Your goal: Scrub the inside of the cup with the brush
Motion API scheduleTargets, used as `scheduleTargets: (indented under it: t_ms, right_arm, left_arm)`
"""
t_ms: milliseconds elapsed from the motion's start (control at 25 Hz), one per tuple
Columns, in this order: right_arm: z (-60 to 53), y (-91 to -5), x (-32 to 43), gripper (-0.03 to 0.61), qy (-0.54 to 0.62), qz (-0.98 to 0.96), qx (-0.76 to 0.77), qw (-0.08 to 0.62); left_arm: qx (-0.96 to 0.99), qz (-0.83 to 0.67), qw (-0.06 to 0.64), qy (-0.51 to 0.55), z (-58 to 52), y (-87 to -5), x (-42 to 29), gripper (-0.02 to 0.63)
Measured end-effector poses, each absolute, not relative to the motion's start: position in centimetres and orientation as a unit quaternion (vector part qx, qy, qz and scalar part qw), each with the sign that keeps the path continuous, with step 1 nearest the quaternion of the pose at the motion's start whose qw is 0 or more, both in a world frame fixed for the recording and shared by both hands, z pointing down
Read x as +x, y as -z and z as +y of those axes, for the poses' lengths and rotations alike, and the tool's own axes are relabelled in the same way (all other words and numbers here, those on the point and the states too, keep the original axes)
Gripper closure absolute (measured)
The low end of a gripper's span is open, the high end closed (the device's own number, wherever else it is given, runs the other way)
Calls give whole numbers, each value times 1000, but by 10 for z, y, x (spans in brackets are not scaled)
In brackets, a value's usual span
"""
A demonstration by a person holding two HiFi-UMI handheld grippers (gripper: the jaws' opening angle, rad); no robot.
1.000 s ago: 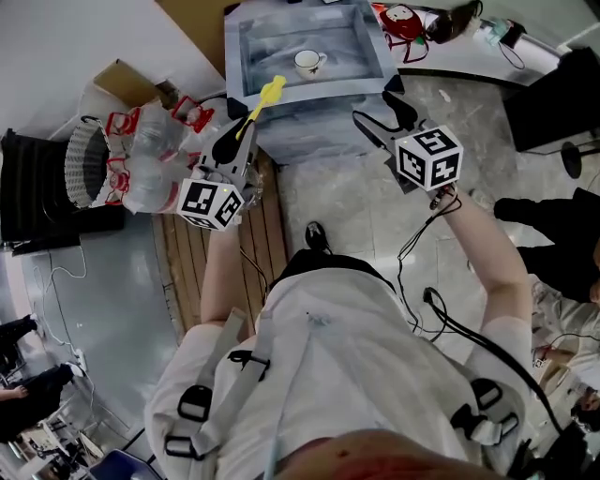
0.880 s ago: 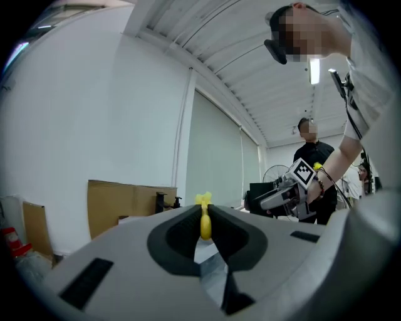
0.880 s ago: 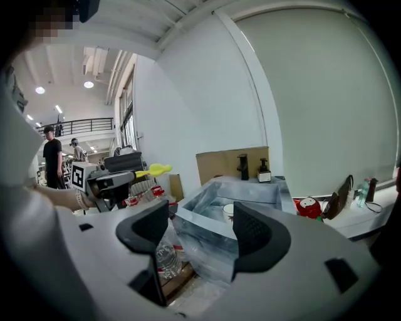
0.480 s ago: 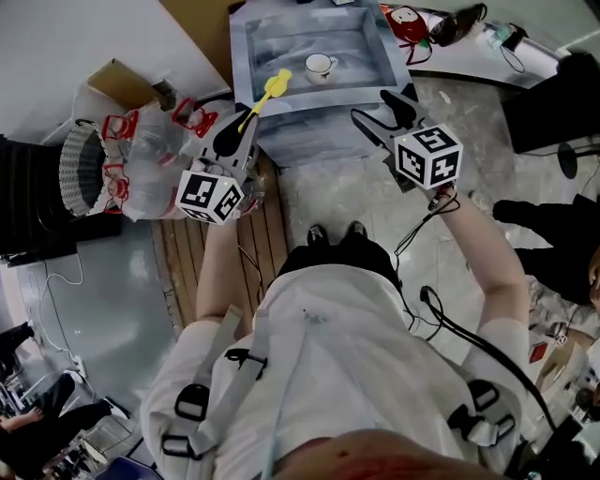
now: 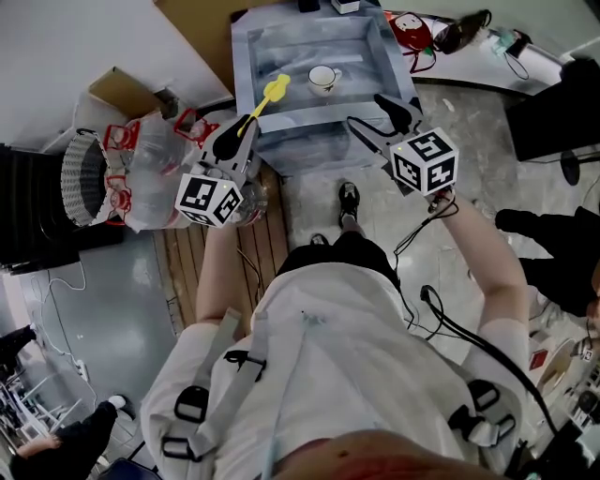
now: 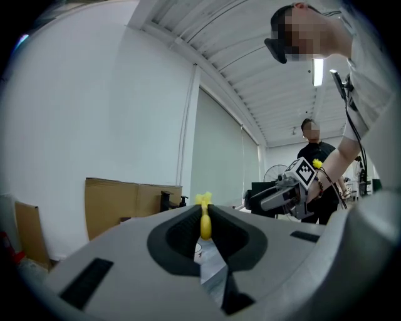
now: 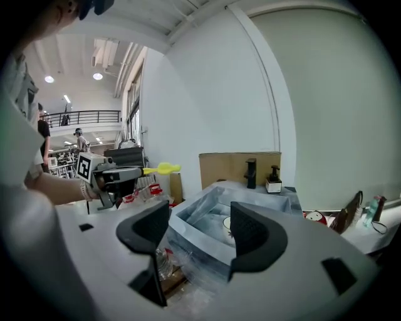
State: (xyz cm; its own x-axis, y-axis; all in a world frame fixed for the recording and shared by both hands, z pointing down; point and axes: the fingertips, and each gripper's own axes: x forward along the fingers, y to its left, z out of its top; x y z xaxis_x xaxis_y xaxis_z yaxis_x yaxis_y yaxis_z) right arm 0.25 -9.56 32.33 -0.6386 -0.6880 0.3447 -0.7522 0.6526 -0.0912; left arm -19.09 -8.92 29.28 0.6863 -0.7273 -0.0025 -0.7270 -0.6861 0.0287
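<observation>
Left hand-held gripper (image 5: 236,141) squeezes the light yellow brush (image 5: 270,92); right hand-held gripper (image 5: 377,114) is wide and empty. The cup (image 5: 323,79) looks breakable, so hold its rim softly.

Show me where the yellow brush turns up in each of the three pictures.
Head view: yellow brush upper left of centre, poking from the left gripper toward the sink.
Left gripper view: brush dead centre, clamped between the jaws.
Right gripper view: brush left of centre, sticking out of the left gripper.
Shared landmark: the brown cardboard behind the sink.
</observation>
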Motion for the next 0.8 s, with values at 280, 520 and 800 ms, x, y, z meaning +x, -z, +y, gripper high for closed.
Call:
scheduleTargets:
  t_ms: [280, 520, 800]
  right_arm:
    - [-148, -335, 6, 312, -124, -904, 378, 154]
    - [-201, -349, 13, 339, -116, -910, 352, 186]
    - [-252, -373, 20, 276, -123, -922, 301, 213]
  left_arm:
    - [913, -408, 7, 2, -140, -292, -187, 577]
    - [907, -422, 15, -6, -188, -298, -173, 577]
    - [898, -438, 34, -19, -234, -317, -160, 577]
